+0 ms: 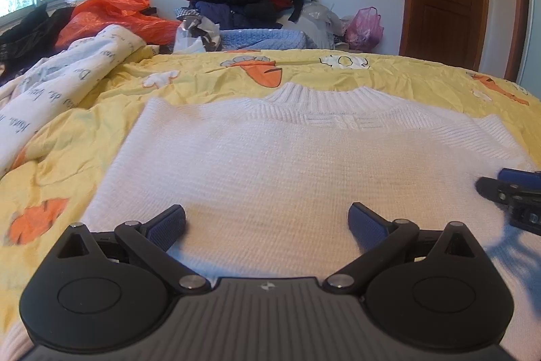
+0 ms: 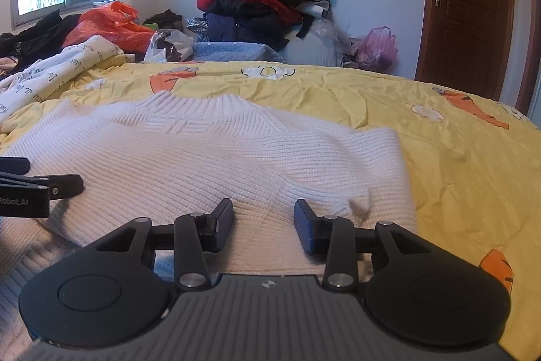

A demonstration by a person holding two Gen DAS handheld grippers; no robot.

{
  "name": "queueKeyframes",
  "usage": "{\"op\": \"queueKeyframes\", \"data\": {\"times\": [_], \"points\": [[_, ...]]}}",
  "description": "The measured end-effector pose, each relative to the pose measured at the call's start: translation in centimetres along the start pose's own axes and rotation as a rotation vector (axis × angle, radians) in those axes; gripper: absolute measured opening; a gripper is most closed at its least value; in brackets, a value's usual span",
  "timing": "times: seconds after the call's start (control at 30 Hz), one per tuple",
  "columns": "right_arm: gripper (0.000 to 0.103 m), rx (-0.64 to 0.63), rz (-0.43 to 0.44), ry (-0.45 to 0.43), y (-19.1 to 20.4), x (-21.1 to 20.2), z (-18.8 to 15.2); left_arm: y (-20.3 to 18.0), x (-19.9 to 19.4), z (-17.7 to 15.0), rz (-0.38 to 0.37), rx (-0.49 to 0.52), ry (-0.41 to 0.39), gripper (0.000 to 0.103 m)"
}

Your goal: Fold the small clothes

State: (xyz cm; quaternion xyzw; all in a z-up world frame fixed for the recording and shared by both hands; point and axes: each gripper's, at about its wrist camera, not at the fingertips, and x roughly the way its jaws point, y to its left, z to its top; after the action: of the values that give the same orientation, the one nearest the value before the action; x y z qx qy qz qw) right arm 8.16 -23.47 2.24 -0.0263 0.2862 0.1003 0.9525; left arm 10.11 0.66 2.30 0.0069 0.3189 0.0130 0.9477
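A white ribbed knit sweater (image 1: pixel 304 158) lay flat on the yellow carrot-print bedsheet (image 2: pixel 456 131), seemingly smoothed for folding; the left gripper (image 1: pixel 267 222) and right gripper (image 2: pixel 263 219) hovered above it, jaws apart, holding nothing.

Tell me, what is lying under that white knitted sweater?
The white sweater lies spread on a yellow bedsheet printed with orange carrots, which shows all around it. Whatever is under the sweater's middle is covered, so I cannot tell.
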Motion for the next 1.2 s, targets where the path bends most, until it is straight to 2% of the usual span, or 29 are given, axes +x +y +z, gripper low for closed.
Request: {"op": "queueKeyframes", "data": {"times": [0.17, 0.3, 0.4, 0.5, 0.57, 0.67, 0.77, 0.87, 1.0, 1.1, 1.2], "points": [[0.047, 0.009, 0.003, -0.003, -0.3, 0.1, 0.1, 0.7, -2.8, -2.5, -0.076, 0.013, 0.071, 0.103], [0.047, 0.024, 0.012, -0.005, -0.6, -0.1, 0.1, 0.6, -2.5, -3.8, -0.057, 0.042, 0.078, 0.103], [0.048, 0.041, -0.043, -0.021, -0.6, -2.3, 0.1, 0.5, -2.4, -3.8, -0.050, 0.048, 0.075, 0.103], [0.061, 0.091, 0.027, -0.027, -0.9, -5.3, -0.8, 0.6, -2.3, -3.9, -0.053, 0.040, 0.072, 0.103], [0.071, 0.065, 0.055, 0.004, -0.5, -6.3, -1.9, 0.6, -2.3, -3.9, -0.052, 0.040, 0.071, 0.103], [0.077, 0.015, 0.039, 0.088, 0.0, -5.5, -3.9, 0.6, -2.3, -3.9, -0.053, 0.041, 0.072, 0.103], [0.085, 0.007, 0.054, 0.079, 0.3, -5.5, -4.3, 0.5, -2.7, -3.9, -0.040, 0.045, 0.081, 0.103], [0.088, -0.019, 0.053, 0.090, 0.8, -5.4, -4.3, 0.6, -4.2, -4.6, -0.018, 0.054, 0.096, 0.103], [0.091, -0.014, 0.061, 0.089, 0.7, -5.5, -4.3, 1.4, -6.7, -6.3, -0.032, 0.056, 0.109, 0.103], [0.094, -0.028, 0.050, 0.094, 0.9, -5.4, -4.2, 1.9, -7.8, -7.9, -0.052, 0.053, 0.061, 0.103], [0.096, -0.030, 0.041, 0.100, 1.0, -5.4, -4.2, 2.0, -7.6, -8.0, -0.053, 0.039, 0.057, 0.103]]}}
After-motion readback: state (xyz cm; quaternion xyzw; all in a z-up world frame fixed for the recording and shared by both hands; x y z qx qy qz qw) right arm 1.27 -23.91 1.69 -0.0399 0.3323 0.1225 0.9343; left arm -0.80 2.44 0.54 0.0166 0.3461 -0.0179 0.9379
